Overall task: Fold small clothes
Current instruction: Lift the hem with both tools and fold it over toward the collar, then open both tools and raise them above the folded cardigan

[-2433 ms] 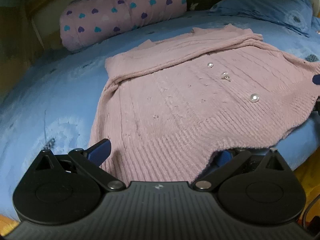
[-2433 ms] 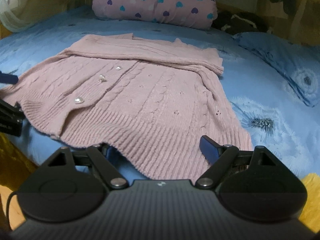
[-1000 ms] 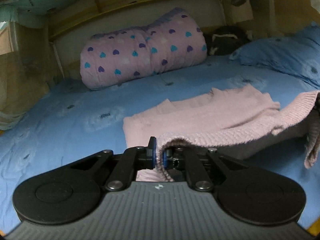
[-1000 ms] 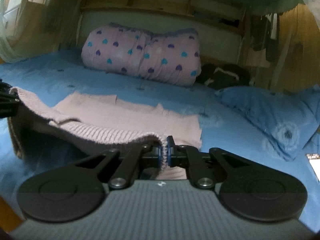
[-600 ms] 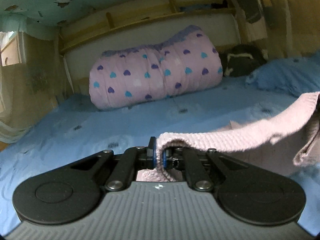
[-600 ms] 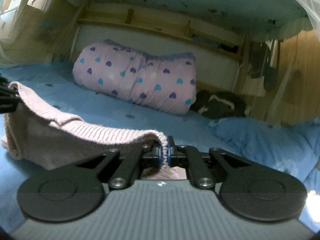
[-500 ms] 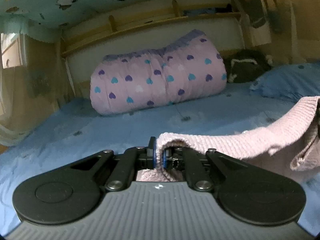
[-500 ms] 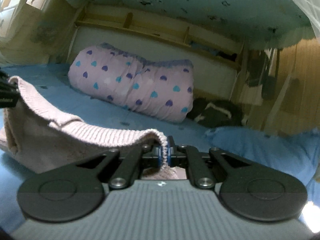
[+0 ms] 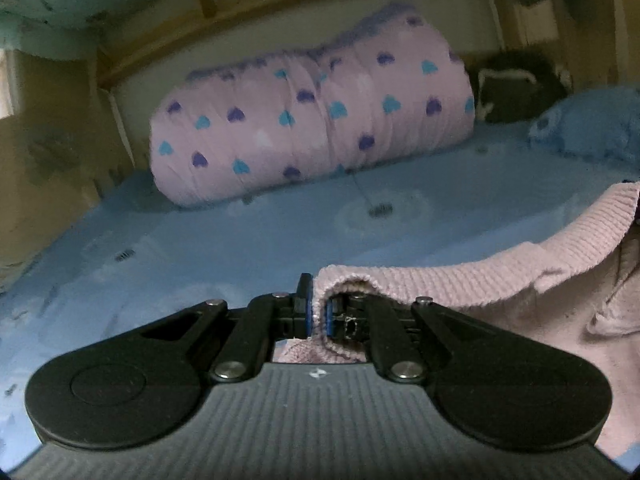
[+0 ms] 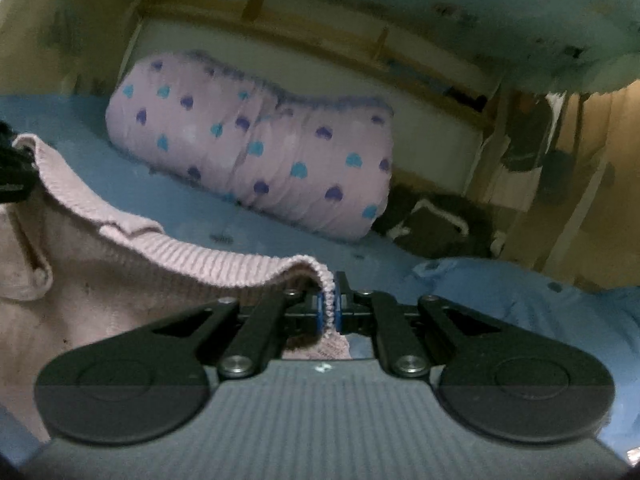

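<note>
While both tongs (image 9: 318, 312) (image 10: 329, 306) pinch the pink sweater's hem (image 9: 460, 280), only the right view shows hanging clothes (image 10: 524, 140).

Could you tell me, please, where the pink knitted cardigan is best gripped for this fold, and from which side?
By the ribbed hem, at its two ends, coming in level from the near edge. The left gripper and right gripper are each shut on a hem corner, so the cardigan hangs spread between them.

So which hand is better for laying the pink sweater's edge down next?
Neither alone, probably both. The left tool and right tool are each shut on a corner of the pink sweater, its ribbed edge hanging between them over the blue bed.
</note>
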